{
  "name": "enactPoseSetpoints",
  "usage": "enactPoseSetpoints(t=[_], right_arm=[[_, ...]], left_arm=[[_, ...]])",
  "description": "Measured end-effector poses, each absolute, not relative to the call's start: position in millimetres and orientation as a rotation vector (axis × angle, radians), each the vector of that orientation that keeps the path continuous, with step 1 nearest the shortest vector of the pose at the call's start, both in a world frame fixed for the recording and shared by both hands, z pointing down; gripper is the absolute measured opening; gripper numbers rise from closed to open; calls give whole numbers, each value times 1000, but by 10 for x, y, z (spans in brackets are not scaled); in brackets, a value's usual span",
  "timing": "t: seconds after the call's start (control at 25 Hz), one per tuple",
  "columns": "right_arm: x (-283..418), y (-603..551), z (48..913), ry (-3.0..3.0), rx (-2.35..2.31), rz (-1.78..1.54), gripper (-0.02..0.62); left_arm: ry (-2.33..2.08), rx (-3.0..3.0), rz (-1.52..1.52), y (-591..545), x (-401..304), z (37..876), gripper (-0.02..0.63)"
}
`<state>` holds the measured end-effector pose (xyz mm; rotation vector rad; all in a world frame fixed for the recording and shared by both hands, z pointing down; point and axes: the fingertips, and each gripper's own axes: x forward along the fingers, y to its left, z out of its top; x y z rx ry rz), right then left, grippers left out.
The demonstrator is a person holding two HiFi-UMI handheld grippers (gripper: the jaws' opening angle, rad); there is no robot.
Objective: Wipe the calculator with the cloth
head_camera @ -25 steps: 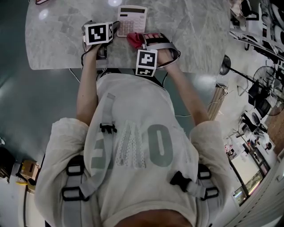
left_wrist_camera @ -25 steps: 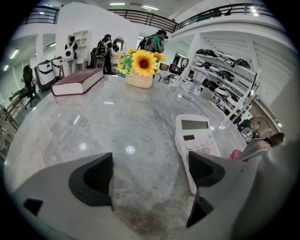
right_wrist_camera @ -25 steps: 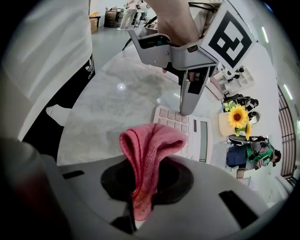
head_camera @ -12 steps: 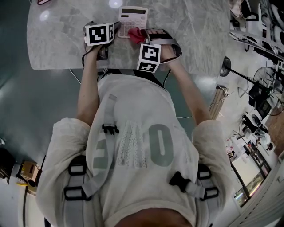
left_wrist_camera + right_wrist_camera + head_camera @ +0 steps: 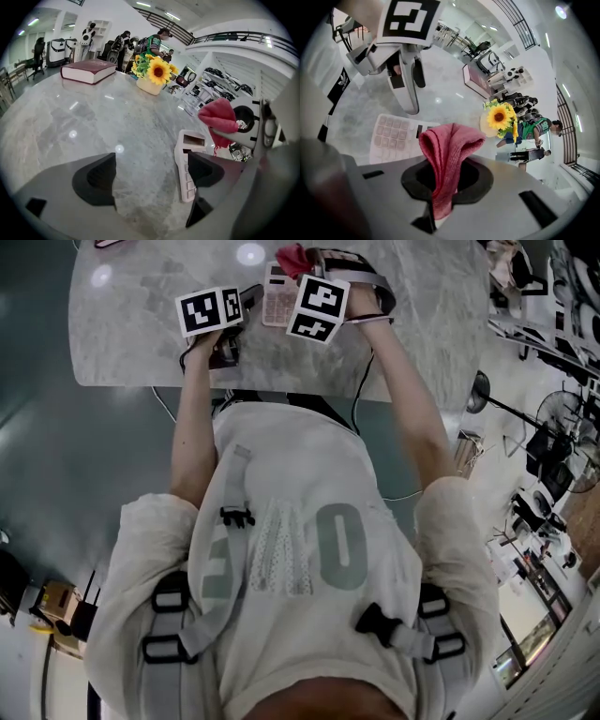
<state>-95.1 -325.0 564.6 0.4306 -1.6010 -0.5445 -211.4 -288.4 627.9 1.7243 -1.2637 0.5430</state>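
The white calculator (image 5: 186, 161) lies flat on the marble table (image 5: 141, 324), also seen as calculator (image 5: 396, 136) and, mostly hidden under the marker cubes, as calculator (image 5: 275, 302). My right gripper (image 5: 442, 178) is shut on the red cloth (image 5: 445, 150), which bunches up between the jaws. The cloth (image 5: 218, 117) hangs over the calculator's display end; cloth (image 5: 292, 257) shows just past the right cube. My left gripper (image 5: 150, 174) stands open low over the table, its right pad (image 5: 205, 171) next to the calculator's near end, with nothing between the jaws.
A dark red book (image 5: 89, 70) and a sunflower vase (image 5: 153, 75) stand farther back on the table. The table's near edge (image 5: 234, 388) runs just in front of the person's body. People and machines fill the room beyond.
My right gripper has carried the red cloth away from me along the calculator, from its near keys to the display end. The left gripper has stayed beside the calculator.
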Motion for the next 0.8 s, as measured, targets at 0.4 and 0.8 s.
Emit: enactPoseSetpoints(t=[0.4,0.8], right_arm=[[-1124,-3217,6048,-1536,335,-532,54],[-1193,-2941,6201,-1543,277,-479,54]], left_arm=[[-1201,1690,380,-2957,-2175,6203,487],[-1182,1583,204,-3035,-2291,6183,469]])
